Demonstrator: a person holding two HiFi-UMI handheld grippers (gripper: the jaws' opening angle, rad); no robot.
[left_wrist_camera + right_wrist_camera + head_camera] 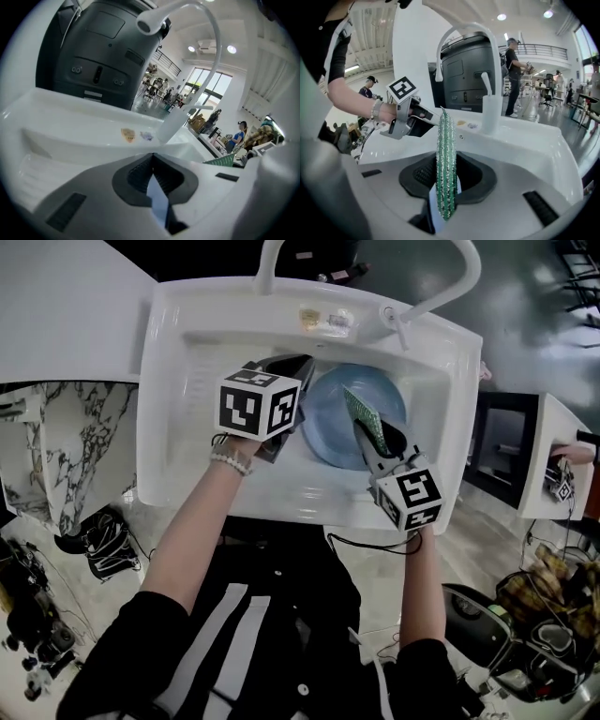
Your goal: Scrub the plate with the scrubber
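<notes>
Over the white sink [187, 418] in a bright open hall, the left tongs [153, 178] pinch the tilted blue plate [333, 432] by its rim, and the right tongs [445, 197] clamp the green scrubber [446, 154] before it.

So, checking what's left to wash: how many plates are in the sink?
1: a blue plate mid-basin in the sink; covered parts of the basin may hide others.

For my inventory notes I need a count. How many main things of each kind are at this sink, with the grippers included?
plate: 1
scrubber: 1
sink: 1
faucet: 1
grippers: 2, the left gripper and the right gripper
total: 6
</notes>
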